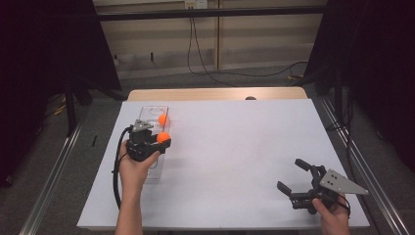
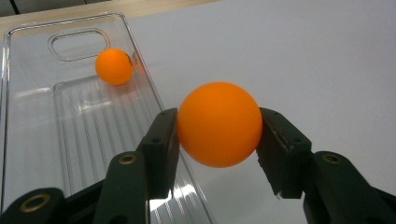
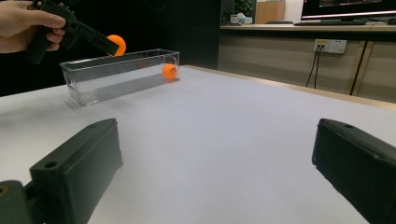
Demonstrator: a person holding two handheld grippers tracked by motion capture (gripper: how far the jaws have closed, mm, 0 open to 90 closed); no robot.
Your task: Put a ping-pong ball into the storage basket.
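My left gripper [image 1: 164, 140] is shut on an orange ball [image 2: 218, 124], held above the right long edge of a clear plastic bin [image 1: 157, 169]. The same held ball [image 1: 163, 137] shows orange over the bin's rim in the high view. A second orange ball [image 2: 114, 66] lies inside the bin near its far end, and it is the far ball [image 1: 162, 119] in the high view. In the right gripper view the bin [image 3: 93, 86] stands at the left with the held ball [image 3: 116, 44] above it. My right gripper [image 1: 291, 175] rests open near the table's front right corner, nothing between its jaws.
A white sheet [image 1: 235, 147] covers the table, bare between the two grippers. The wooden table edge [image 1: 215, 93] runs along the far side. Cables [image 1: 205, 68] trail over the floor behind, and dark curtains hang at both sides.
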